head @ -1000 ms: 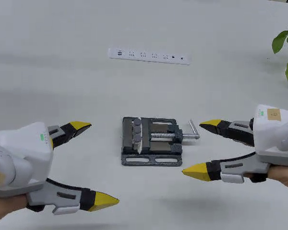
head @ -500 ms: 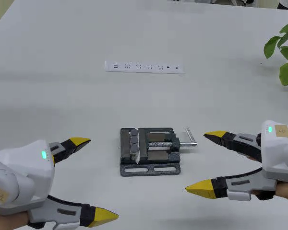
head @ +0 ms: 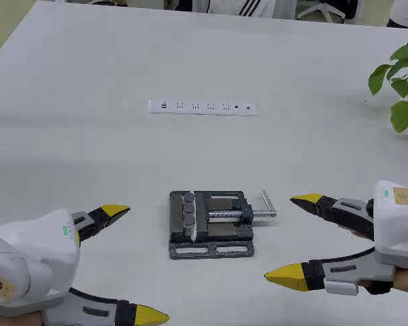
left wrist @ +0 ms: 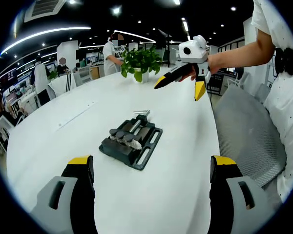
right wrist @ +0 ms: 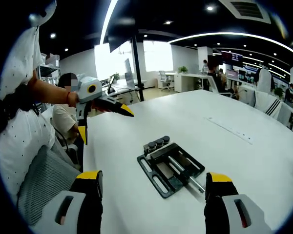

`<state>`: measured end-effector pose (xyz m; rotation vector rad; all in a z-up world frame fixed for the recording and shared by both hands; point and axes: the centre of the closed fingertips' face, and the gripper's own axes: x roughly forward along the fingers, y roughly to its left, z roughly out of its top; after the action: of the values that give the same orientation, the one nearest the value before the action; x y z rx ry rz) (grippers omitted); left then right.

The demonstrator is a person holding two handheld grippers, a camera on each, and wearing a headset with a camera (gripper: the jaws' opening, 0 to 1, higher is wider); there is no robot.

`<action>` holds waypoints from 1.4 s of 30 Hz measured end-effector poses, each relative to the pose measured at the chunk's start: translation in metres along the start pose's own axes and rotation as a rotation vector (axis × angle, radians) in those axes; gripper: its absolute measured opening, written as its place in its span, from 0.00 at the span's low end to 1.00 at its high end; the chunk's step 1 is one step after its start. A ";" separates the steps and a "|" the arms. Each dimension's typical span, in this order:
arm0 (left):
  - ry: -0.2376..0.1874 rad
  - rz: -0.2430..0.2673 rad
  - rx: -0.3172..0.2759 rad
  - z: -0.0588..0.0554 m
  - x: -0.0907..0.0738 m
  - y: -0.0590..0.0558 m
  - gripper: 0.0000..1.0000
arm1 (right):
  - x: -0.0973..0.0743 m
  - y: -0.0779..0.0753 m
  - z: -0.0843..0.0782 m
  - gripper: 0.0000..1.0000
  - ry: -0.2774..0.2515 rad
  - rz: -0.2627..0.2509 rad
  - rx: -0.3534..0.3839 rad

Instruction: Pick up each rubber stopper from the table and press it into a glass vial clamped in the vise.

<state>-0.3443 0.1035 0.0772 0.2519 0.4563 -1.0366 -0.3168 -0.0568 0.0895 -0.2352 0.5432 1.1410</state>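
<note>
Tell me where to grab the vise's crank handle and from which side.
Probably best to grip the crank handle across its thin bar, coming from the right side of the vise. It sticks out clear of the body there, facing the open right claw.

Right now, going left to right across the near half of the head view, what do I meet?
left gripper, open → vise, with the stoppered vials at its left end → right gripper, open
</note>
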 end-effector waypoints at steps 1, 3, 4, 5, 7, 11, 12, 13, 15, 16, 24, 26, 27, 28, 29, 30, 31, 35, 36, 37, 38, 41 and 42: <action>0.000 0.000 0.000 0.000 0.000 0.000 0.99 | 0.000 0.000 0.000 0.85 0.001 0.000 -0.001; -0.001 0.000 0.001 0.001 -0.001 -0.001 0.99 | 0.000 0.001 0.002 0.85 -0.002 0.001 -0.004; -0.001 0.000 0.002 0.001 -0.001 -0.002 0.99 | 0.000 0.001 0.002 0.85 -0.003 0.002 -0.005; -0.001 0.000 0.002 0.000 -0.001 -0.002 0.99 | 0.000 0.001 0.003 0.85 -0.003 0.002 -0.006; -0.001 0.001 0.002 0.000 -0.001 -0.002 0.99 | 0.000 0.002 0.003 0.85 -0.004 0.004 -0.008; -0.001 0.001 0.006 -0.001 -0.001 -0.002 0.99 | 0.000 0.002 0.004 0.85 -0.005 0.004 -0.011; -0.002 0.001 0.006 -0.001 -0.001 -0.001 0.99 | 0.000 0.002 0.004 0.85 -0.004 0.002 -0.010; -0.003 0.002 0.005 0.000 -0.001 -0.001 0.99 | 0.000 0.002 0.004 0.85 -0.002 0.002 -0.012; -0.005 0.002 0.007 0.000 -0.001 -0.001 0.99 | -0.001 0.003 0.006 0.85 -0.005 0.001 -0.014; -0.005 0.002 0.008 0.000 -0.001 0.000 0.99 | -0.001 0.003 0.006 0.85 -0.007 0.000 -0.014; -0.006 -0.001 0.011 0.002 -0.001 -0.002 0.99 | -0.004 0.004 0.006 0.84 -0.005 -0.005 -0.012; -0.003 -0.002 0.012 0.002 -0.001 -0.003 0.99 | -0.004 0.004 0.005 0.84 -0.004 -0.006 -0.014; -0.004 -0.002 0.012 0.002 -0.001 -0.003 0.99 | -0.004 0.004 0.005 0.84 -0.006 -0.006 -0.013; -0.005 -0.002 0.011 0.002 -0.001 -0.004 0.99 | -0.004 0.004 0.005 0.84 -0.006 -0.007 -0.013; -0.004 -0.002 0.011 0.002 -0.001 -0.004 0.99 | -0.004 0.004 0.005 0.84 -0.005 -0.007 -0.014; -0.004 -0.003 0.011 0.002 -0.001 -0.004 0.99 | -0.004 0.005 0.006 0.84 -0.008 -0.007 -0.014; -0.003 -0.003 0.011 0.002 -0.001 -0.005 0.99 | -0.004 0.005 0.006 0.84 -0.009 -0.007 -0.013; -0.002 -0.004 0.010 0.002 -0.001 -0.005 0.99 | -0.004 0.006 0.006 0.84 -0.008 -0.006 -0.010; -0.003 -0.003 0.011 0.002 -0.001 -0.005 0.99 | -0.004 0.006 0.005 0.84 -0.008 -0.005 -0.010; -0.003 -0.003 0.011 0.002 -0.001 -0.005 0.99 | -0.004 0.006 0.005 0.84 -0.008 -0.005 -0.011; -0.003 -0.003 0.010 0.002 -0.001 -0.005 0.99 | -0.004 0.006 0.005 0.83 -0.008 -0.005 -0.011; -0.002 -0.003 0.009 0.001 -0.001 -0.005 0.99 | -0.004 0.006 0.005 0.83 -0.008 -0.005 -0.011; -0.003 -0.004 0.009 0.001 -0.001 -0.006 0.99 | -0.005 0.006 0.005 0.83 -0.008 -0.005 -0.010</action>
<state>-0.3495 0.1015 0.0787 0.2579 0.4498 -1.0433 -0.3218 -0.0558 0.0970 -0.2402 0.5291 1.1394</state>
